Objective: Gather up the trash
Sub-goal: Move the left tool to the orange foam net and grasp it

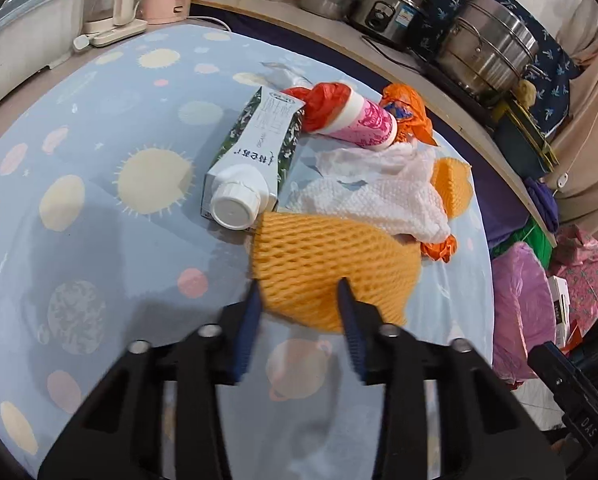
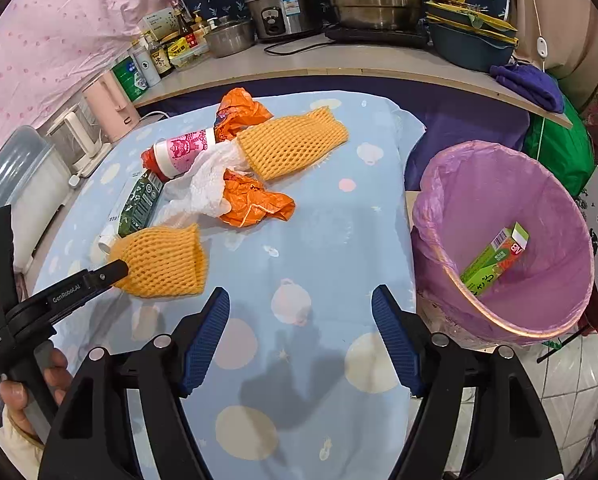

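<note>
Your left gripper (image 1: pixel 299 292) is clamped on the near foam net (image 1: pixel 331 268) – it lies just beside the carton (image 1: pixel 251 152). Your right gripper (image 2: pixel 301 300) hangs open w/ nothing in it, well apart from the carton – bin (image 2: pixel 507 184) further right.

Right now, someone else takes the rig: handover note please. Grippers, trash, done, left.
Left gripper: fingers at either side of the near orange foam net; a firm pinch can't be confirmed.
Right gripper: open, empty, over bare tablecloth.
Done: one green carton lies in the pink-lined bin beside the table.
Left on the table: milk carton, pink bottle, white foam net, second orange foam net, two orange wrappers.
Next, probably: carry the near net to the bin.
</note>
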Demonstrator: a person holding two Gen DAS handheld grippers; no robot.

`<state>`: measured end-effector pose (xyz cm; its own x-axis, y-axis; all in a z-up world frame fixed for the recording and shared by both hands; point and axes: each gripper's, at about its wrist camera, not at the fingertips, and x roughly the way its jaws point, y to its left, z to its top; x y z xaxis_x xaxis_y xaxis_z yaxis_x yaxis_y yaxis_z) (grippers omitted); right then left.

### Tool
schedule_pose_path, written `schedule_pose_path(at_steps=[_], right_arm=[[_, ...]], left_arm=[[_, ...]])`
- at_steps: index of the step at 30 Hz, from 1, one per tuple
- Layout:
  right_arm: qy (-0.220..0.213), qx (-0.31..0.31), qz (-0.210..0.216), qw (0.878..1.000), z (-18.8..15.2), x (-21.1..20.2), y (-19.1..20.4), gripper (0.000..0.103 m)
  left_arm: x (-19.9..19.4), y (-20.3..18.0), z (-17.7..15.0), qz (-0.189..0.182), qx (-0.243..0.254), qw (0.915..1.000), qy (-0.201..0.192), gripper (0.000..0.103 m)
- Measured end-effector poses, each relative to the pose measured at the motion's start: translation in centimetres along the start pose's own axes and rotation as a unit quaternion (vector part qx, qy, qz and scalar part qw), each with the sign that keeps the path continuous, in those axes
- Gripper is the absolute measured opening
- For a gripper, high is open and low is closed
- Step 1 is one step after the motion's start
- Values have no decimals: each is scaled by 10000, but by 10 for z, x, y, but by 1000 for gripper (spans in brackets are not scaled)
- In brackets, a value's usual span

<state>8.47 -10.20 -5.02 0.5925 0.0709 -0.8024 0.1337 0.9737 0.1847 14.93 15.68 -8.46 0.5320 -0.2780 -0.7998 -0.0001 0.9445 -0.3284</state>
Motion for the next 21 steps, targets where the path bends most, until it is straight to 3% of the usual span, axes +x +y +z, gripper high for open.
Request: schedule_pose_path(at_steps=[4, 21], right_arm=[[-8, -71, 27, 10000, 7, 10, 4, 71], [143, -298, 383, 9987, 66, 108, 34, 67]], left_arm=[[-6, -4, -2, -23, 141, 9999, -35, 11], [-30, 9, 1, 479, 301, 9983, -105, 10]])
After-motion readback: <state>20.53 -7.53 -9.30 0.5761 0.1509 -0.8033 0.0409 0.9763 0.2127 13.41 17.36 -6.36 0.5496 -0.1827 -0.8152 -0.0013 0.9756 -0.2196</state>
